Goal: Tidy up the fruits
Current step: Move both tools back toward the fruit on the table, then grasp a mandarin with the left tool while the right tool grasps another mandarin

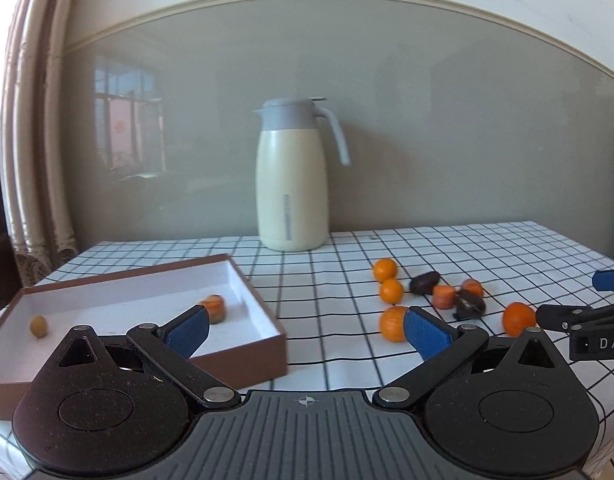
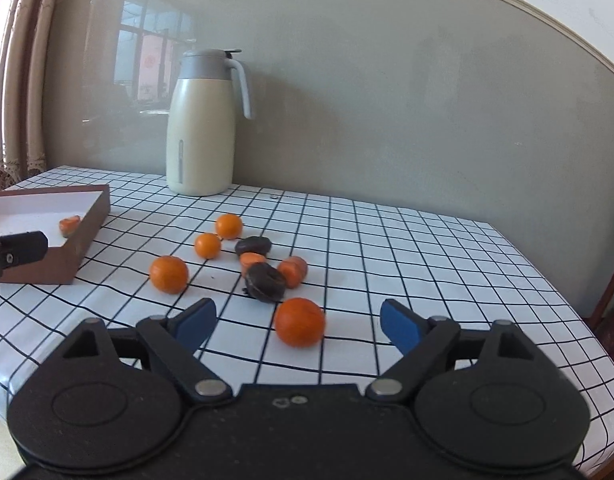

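My left gripper (image 1: 305,314) is open and holds nothing, hovering over the right wall of a shallow brown box (image 1: 267,322) with a white inside. In the box lie an orange chunk (image 1: 213,306) and a small yellowish fruit (image 1: 39,326). My right gripper (image 2: 298,309) is open, with a mandarin (image 2: 300,322) on the cloth between its blue pads (image 2: 399,326), untouched. Further back lie three more mandarins (image 2: 169,274), two orange chunks (image 2: 293,271) and two dark doughnut-shaped pieces (image 2: 266,282). The same cluster (image 1: 443,296) shows right of the box in the left wrist view.
A cream thermos jug (image 1: 293,176) with a grey lid stands at the back against the grey wall. The table carries a white checked cloth (image 2: 427,264); its right edge drops off near a dark chair. Curtains hang at the far left.
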